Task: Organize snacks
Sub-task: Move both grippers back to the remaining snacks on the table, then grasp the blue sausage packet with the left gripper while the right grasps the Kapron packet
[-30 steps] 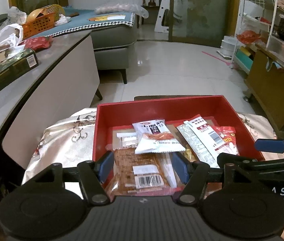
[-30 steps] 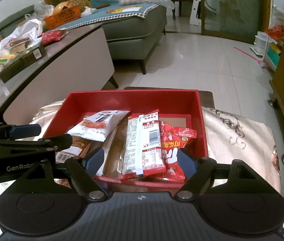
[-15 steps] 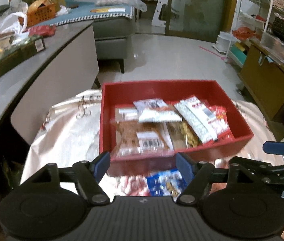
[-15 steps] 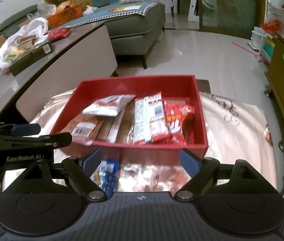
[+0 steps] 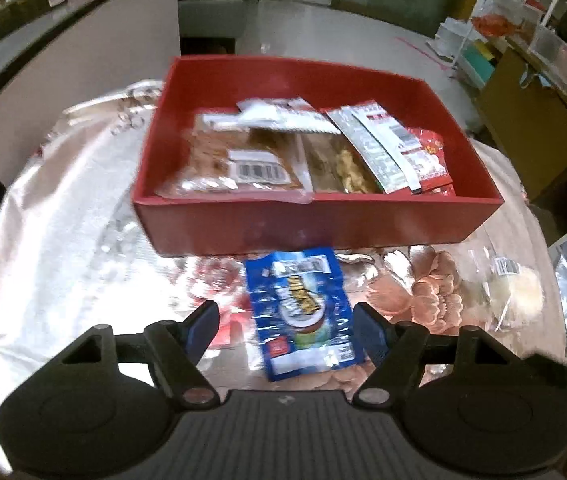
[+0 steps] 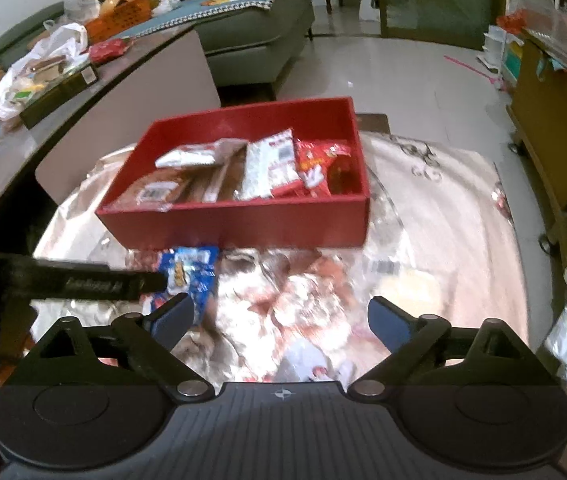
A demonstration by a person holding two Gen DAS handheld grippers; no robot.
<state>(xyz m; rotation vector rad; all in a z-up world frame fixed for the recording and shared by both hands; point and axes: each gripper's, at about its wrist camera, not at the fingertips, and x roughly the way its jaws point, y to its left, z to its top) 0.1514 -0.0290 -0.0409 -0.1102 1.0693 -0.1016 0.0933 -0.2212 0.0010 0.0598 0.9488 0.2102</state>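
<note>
**Lining up on the blue packet**

Hovering over the blue snack packet (image 5: pixel 301 312), the left gripper (image 5: pixel 285 326) stands half open and empty, pads either side of it. The packet lies flat on the shiny cloth (image 5: pixel 63 248) just in front of the red box (image 5: pixel 315 224), long axis running away from the jaws. The right gripper (image 6: pixel 279 320) is opening wide, empty, farther off. Left looks better placed.
</note>
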